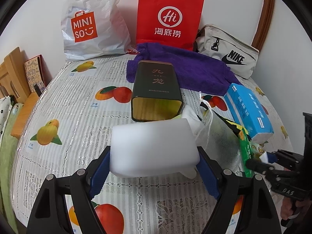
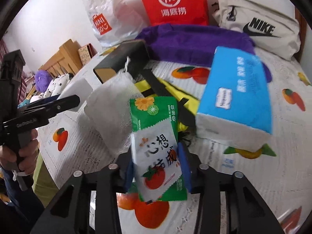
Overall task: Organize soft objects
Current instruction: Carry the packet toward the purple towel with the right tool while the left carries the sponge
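Observation:
My left gripper (image 1: 154,156) is shut on a white sponge block (image 1: 154,146) and holds it just above the table, in front of a dark green tin (image 1: 156,89) that lies on its side. My right gripper (image 2: 156,167) is shut on a green and white wet-wipe packet (image 2: 156,150), held upright; the packet also shows in the left wrist view (image 1: 246,146). A white mesh drawstring pouch (image 2: 111,113) lies left of the packet. A blue tissue pack (image 2: 236,97) lies to its right. A purple towel (image 1: 185,68) lies behind the tin.
A Miniso bag (image 1: 91,21), a red paper bag (image 1: 169,17) and a beige Nike pouch (image 1: 230,52) stand at the back by the wall. A yellow and black item (image 2: 171,89) lies under the packet. The fruit-print tablecloth (image 1: 68,105) covers the table; wooden chairs (image 1: 11,78) stand left.

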A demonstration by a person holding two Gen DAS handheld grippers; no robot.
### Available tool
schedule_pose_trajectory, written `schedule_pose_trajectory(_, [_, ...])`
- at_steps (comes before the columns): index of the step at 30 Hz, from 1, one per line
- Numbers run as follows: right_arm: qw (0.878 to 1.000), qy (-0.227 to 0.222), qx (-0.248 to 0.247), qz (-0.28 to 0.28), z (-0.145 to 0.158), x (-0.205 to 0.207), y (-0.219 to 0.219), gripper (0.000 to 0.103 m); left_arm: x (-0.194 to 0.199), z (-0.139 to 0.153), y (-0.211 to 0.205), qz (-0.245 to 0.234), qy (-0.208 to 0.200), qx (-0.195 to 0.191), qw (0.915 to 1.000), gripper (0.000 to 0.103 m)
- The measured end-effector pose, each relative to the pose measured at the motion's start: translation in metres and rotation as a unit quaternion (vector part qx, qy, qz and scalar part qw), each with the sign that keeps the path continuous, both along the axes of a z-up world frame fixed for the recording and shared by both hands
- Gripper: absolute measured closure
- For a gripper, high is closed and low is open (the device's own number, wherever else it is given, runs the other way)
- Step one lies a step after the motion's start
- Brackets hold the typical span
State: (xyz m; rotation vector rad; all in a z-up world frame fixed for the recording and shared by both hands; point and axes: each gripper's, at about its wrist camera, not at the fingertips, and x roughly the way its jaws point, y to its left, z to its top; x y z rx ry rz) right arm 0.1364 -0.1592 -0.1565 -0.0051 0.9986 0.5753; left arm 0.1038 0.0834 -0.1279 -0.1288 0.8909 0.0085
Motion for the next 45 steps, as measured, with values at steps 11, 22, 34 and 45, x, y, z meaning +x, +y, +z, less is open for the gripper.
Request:
schedule_pose_trajectory(11, [1.000, 0.014, 0.012, -0.018, -0.004, 0.000, -0.015, 0.099, 0.003, 0.001, -0.004, 0.000, 0.003, 0.004, 1.0000, 0.022])
schedule_pose_trajectory(22, [0.999, -0.020, 0.004, -0.039, 0.024, 0.008, -0.025, 0.099, 0.008, 0.012, 0.001, 0.001, -0.007, 0.006, 1.0000, 0.022])
schedule_pose_trajectory(34, [0.998, -0.053, 0.005, -0.030, 0.059, 0.037, -0.020, 0.099, 0.028, 0.045, 0.011, 0.003, -0.027, 0.007, 0.9996, 0.022])
schedule_pose_trajectory(45, [0.996, -0.076, -0.012, -0.035, 0.082, 0.093, -0.021, 0.099, 0.076, 0.065, 0.015, 0.006, -0.029, 0.024, 0.9993, 0.022])
